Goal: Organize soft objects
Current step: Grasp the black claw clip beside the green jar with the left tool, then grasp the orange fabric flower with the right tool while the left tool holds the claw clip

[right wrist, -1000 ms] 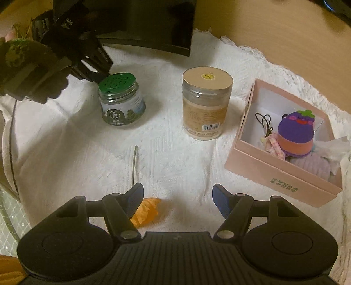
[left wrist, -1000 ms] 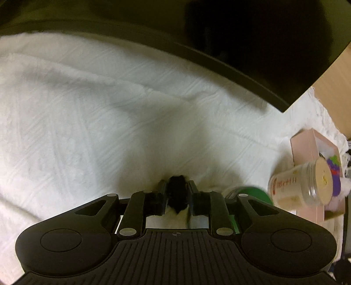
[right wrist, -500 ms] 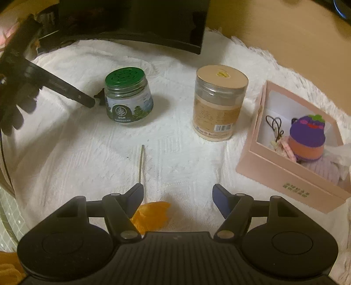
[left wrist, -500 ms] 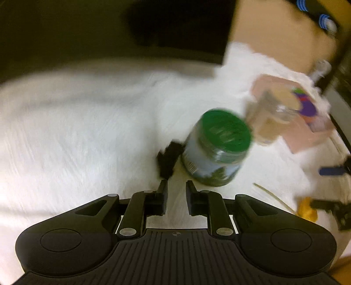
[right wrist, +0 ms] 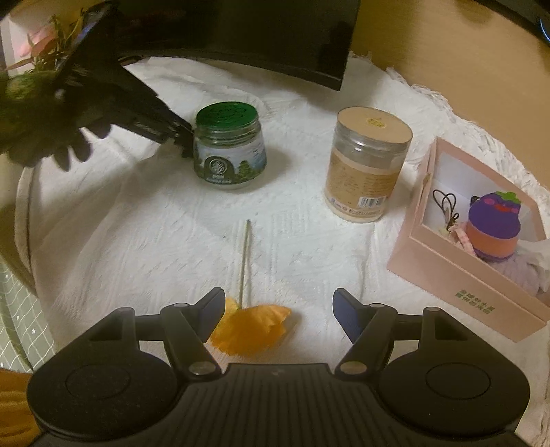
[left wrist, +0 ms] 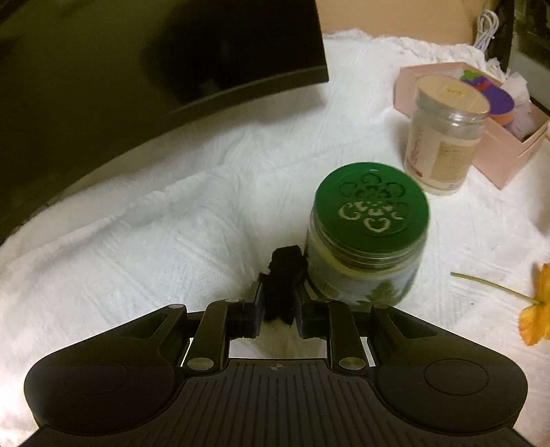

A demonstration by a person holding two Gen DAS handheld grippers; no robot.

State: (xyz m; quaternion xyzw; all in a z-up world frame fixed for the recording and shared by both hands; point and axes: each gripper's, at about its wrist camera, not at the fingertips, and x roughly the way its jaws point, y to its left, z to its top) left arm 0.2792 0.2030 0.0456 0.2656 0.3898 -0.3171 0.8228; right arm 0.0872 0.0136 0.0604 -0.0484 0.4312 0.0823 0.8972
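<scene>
Around the middle, the white cloth (right wrist: pixel 137 240) has much free room, while a black monitor (right wrist: pixel 275 31) closes its far edge and the wooden table (right wrist: pixel 464 68) shows beyond the fringe. A pink box (right wrist: pixel 447 275) on the right holds a purple plush toy (right wrist: pixel 495 223) and hair ties. A green-lid jar (left wrist: pixel 367 233) and a beige-lid jar (right wrist: pixel 367 165) stand closed. The left gripper (left wrist: pixel 278 306) has just been opening; a small, dark, fuzzy object (left wrist: pixel 283 275) sits between its fingers beside the green-lid jar, but I cannot tell if they press it. The right gripper (right wrist: pixel 278 309) is wide apart over an orange flower (right wrist: pixel 251 326)
</scene>
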